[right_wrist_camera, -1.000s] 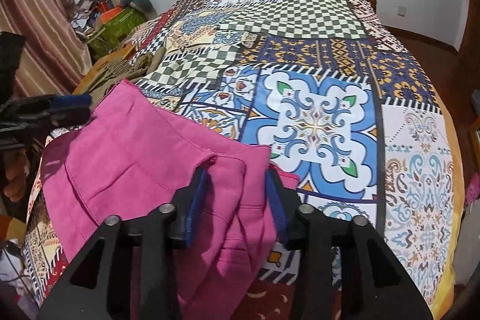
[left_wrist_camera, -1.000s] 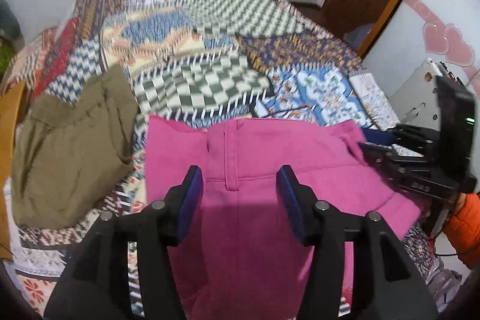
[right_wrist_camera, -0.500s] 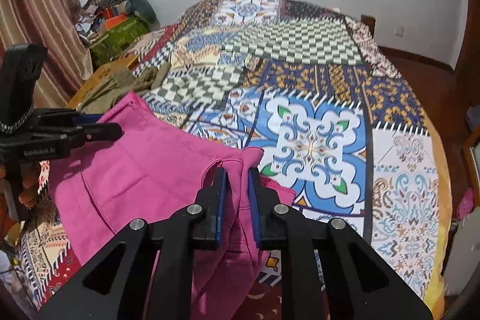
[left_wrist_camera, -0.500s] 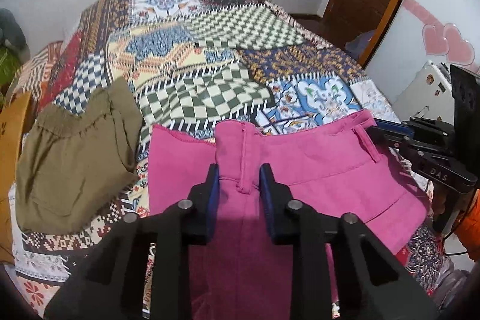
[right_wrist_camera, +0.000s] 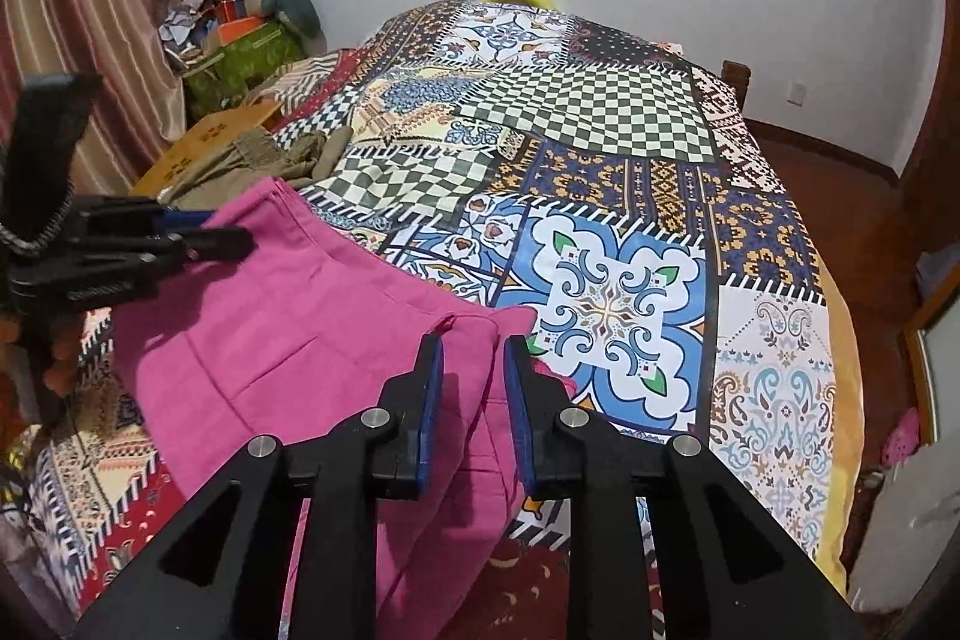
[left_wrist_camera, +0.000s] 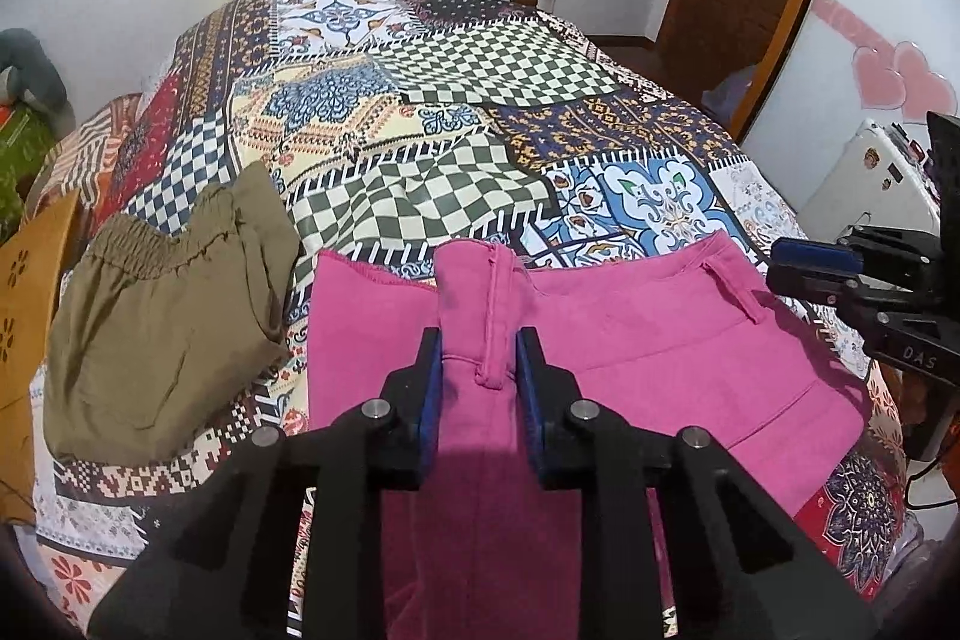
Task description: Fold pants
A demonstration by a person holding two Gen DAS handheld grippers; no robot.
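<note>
Pink pants (left_wrist_camera: 630,340) lie across the near end of the patchwork bed (left_wrist_camera: 480,76), waistband toward the far side. My left gripper (left_wrist_camera: 479,340) is shut on the waistband at a belt loop, with a bunch of fabric raised between its blue pads. In the right wrist view, the pink pants (right_wrist_camera: 288,316) run left from my right gripper (right_wrist_camera: 473,346), which holds the waistband's other corner. Its jaws are opening slightly, with cloth still filling the gap. Each gripper shows in the other's view: the right gripper (left_wrist_camera: 816,262) and the left gripper (right_wrist_camera: 222,235).
Folded olive pants (left_wrist_camera: 162,328) lie on the bed left of the pink ones, beside a cardboard box (left_wrist_camera: 30,280). A white appliance (left_wrist_camera: 870,184) and a wooden door stand to the right. Clutter (right_wrist_camera: 240,34) piles up by the curtain at the left wall.
Both grippers closed on the pink waistband and lifted it a little, so the cloth now bunches up between the pads. The right jaws have widened slightly since half a second ago.
</note>
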